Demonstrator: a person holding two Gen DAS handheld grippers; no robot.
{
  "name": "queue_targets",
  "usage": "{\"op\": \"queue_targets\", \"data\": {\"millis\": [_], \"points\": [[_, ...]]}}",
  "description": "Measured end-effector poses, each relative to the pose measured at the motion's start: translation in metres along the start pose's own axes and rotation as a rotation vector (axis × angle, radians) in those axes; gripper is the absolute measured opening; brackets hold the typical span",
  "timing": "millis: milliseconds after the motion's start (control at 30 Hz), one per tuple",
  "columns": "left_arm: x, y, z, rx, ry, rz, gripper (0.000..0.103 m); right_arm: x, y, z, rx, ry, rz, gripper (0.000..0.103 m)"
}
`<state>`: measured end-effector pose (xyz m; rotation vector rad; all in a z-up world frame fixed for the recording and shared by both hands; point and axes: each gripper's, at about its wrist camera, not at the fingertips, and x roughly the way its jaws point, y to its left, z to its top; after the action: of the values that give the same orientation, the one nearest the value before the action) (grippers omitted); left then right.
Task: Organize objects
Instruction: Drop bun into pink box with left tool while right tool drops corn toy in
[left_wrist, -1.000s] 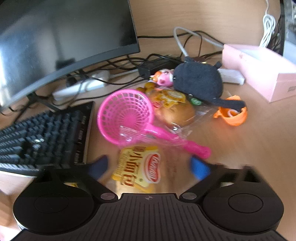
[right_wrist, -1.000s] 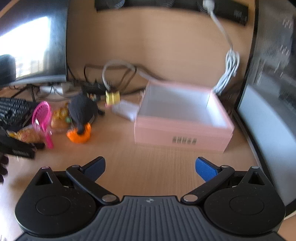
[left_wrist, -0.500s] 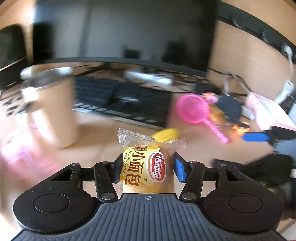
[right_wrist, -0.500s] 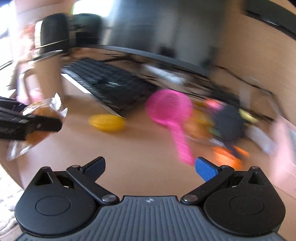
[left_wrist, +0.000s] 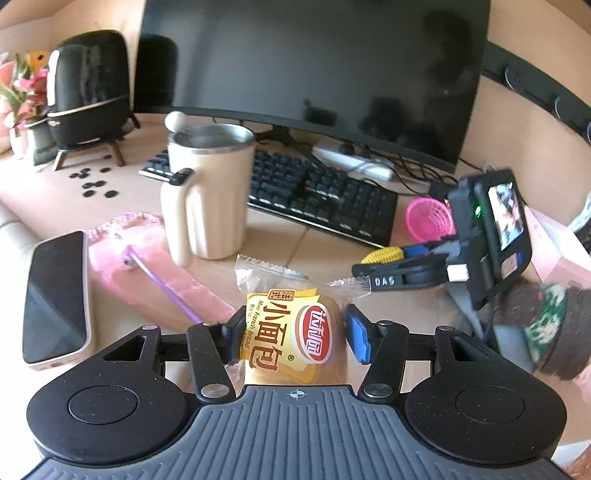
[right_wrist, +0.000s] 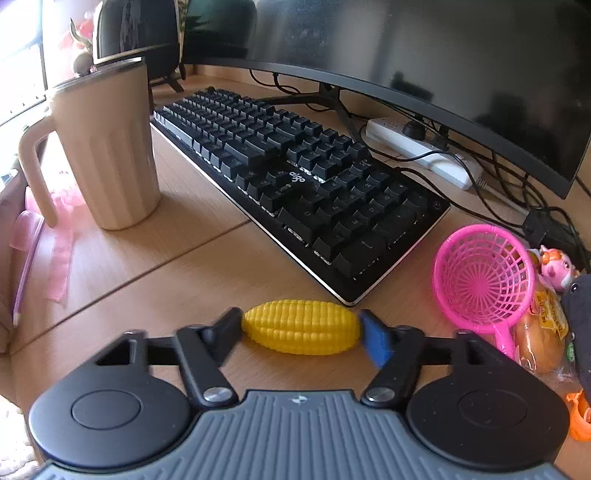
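My left gripper (left_wrist: 293, 334) is shut on a yellow packet of French bread (left_wrist: 291, 336) and holds it above the desk. My right gripper (right_wrist: 301, 332) has its fingers against both ends of a yellow toy corn cob (right_wrist: 301, 326) that lies on the desk in front of the keyboard; the fingers are blurred. In the left wrist view the right gripper (left_wrist: 402, 262) and the corn (left_wrist: 382, 254) show at the right. A pink toy strainer (right_wrist: 482, 282) lies right of the keyboard, with another bread packet (right_wrist: 539, 332) under it.
A beige mug (right_wrist: 107, 155) stands at the left, a black keyboard (right_wrist: 299, 184) and monitor (left_wrist: 314, 70) behind. A phone (left_wrist: 55, 299), pink ribbon and pencil (left_wrist: 162, 277) lie at the left. A black plush (right_wrist: 581, 325), small figurine (right_wrist: 556, 269), orange toy (right_wrist: 580, 417) and pink box (left_wrist: 554, 251) are at the right.
My left gripper closed on the bread packet, lifted it and swung left. My right gripper swung from the pink box to the corn and its fingers closed in on it.
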<state>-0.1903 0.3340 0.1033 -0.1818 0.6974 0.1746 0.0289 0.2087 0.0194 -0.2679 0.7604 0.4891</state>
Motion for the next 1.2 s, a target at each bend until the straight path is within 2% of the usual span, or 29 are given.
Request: {"op": "queue_targets", "data": {"millis": [133, 200, 400, 533, 633, 700, 833, 900, 967, 1033, 1100, 1200], "points": [[0.008, -0.017, -0.001, 0.048, 0.025, -0.057, 0.058, -0.042, -0.010, -0.008, -0.016, -0.047, -0.001, 0.067], [0.016, -0.032, 0.000, 0.087, 0.042, -0.110, 0.058, -0.073, -0.023, -0.019, -0.009, -0.061, -0.017, 0.067], [0.039, -0.099, 0.005, 0.205, 0.105, -0.302, 0.058, -0.158, -0.080, -0.072, 0.008, -0.050, -0.191, 0.067], [0.049, -0.156, 0.011, 0.266, 0.139, -0.449, 0.058, -0.217, -0.124, -0.111, 0.109, -0.024, -0.316, 0.067], [0.055, -0.211, 0.029, 0.292, 0.145, -0.548, 0.058, -0.262, -0.150, -0.136, 0.196, -0.043, -0.411, 0.067], [0.060, -0.253, 0.053, 0.307, 0.113, -0.615, 0.058, -0.285, -0.165, -0.147, 0.240, -0.065, -0.455, 0.067], [0.069, -0.334, 0.100, 0.348, 0.017, -0.665, 0.059, -0.322, -0.190, -0.168, 0.302, -0.128, -0.519, 0.067], [0.078, -0.375, 0.120, 0.361, -0.046, -0.662, 0.059, -0.331, -0.200, -0.175, 0.324, -0.162, -0.530, 0.067], [0.094, -0.413, 0.137, 0.338, -0.069, -0.660, 0.060, -0.331, -0.210, -0.178, 0.344, -0.184, -0.538, 0.067], [0.119, -0.443, 0.144, 0.333, -0.012, -0.686, 0.061, -0.331, -0.219, -0.183, 0.367, -0.196, -0.546, 0.067], [0.151, -0.468, 0.143, 0.331, 0.065, -0.644, 0.061, -0.332, -0.225, -0.189, 0.379, -0.209, -0.550, 0.067], [0.176, -0.482, 0.134, 0.322, 0.076, -0.609, 0.061, -0.330, -0.232, -0.191, 0.386, -0.219, -0.562, 0.067]]}}
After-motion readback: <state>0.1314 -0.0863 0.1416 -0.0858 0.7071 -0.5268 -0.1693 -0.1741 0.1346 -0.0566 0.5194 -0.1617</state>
